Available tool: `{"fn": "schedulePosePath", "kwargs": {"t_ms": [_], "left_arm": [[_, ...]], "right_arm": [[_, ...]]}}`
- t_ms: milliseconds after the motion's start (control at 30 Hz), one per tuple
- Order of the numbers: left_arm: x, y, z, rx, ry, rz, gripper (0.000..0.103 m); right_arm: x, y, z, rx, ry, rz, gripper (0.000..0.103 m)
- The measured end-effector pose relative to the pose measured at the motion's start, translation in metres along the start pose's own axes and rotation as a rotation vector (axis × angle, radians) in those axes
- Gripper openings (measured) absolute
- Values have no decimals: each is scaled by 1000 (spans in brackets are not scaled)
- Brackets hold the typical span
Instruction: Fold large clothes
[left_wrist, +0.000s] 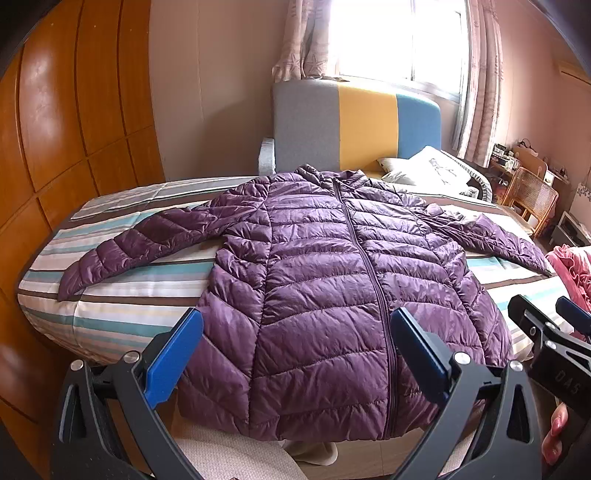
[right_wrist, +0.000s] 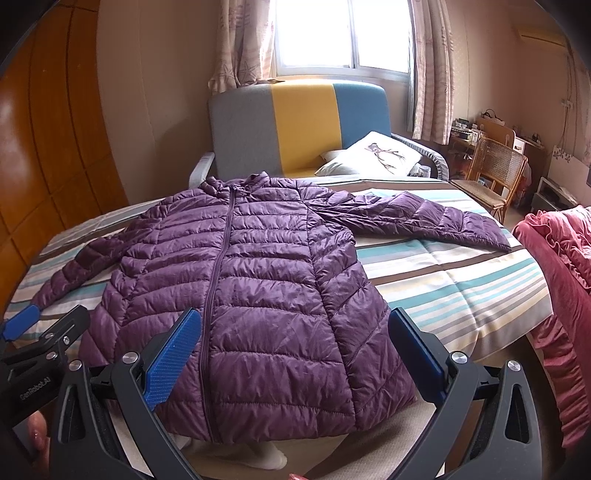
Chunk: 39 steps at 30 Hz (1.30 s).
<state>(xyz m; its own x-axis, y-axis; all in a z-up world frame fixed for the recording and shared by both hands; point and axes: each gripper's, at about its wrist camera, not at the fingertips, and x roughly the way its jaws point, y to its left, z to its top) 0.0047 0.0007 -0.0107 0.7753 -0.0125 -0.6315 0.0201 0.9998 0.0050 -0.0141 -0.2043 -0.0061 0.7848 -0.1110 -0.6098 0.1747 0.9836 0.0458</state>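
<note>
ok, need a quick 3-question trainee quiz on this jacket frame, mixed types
1. True or false: the purple puffer jacket lies zipped shut on the striped bed.
2. Both sleeves are: A) folded across the chest, B) spread out to the sides, C) hanging off the bed.
3. Fill in: the left claw and right claw are both ____, holding nothing.

Key: 1 true; 2 B; 3 open.

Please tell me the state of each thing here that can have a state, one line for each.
Purple quilted puffer jacket: zipped shut, spread flat, sleeves out, unfolded.
Left claw: open, empty, above the jacket hem.
Right claw: open, empty, above the jacket hem.
Pale patterned curtains: drawn apart.
</note>
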Motion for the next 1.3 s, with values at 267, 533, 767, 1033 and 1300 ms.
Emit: {"fn": "schedulePosePath", "kwargs": {"t_ms": [267, 533, 767, 1033, 1300], "left_arm": [[1, 2, 0, -1, -1, -2, 101], [2, 3, 1, 0, 6, 2, 101], [12, 3, 3, 15, 11, 20, 101], [48, 4, 14, 47, 22, 64, 101], [120, 11, 35, 43, 149, 28, 101]], "right_arm": [[1, 0, 1, 1, 1, 2, 100], [1, -2, 0, 5, -1, 0, 100], [12, -10, 2, 24, 23, -20, 100], [41, -42, 15, 67, -20, -41, 100], [115, -85, 28, 127, 111, -54, 100]]}}
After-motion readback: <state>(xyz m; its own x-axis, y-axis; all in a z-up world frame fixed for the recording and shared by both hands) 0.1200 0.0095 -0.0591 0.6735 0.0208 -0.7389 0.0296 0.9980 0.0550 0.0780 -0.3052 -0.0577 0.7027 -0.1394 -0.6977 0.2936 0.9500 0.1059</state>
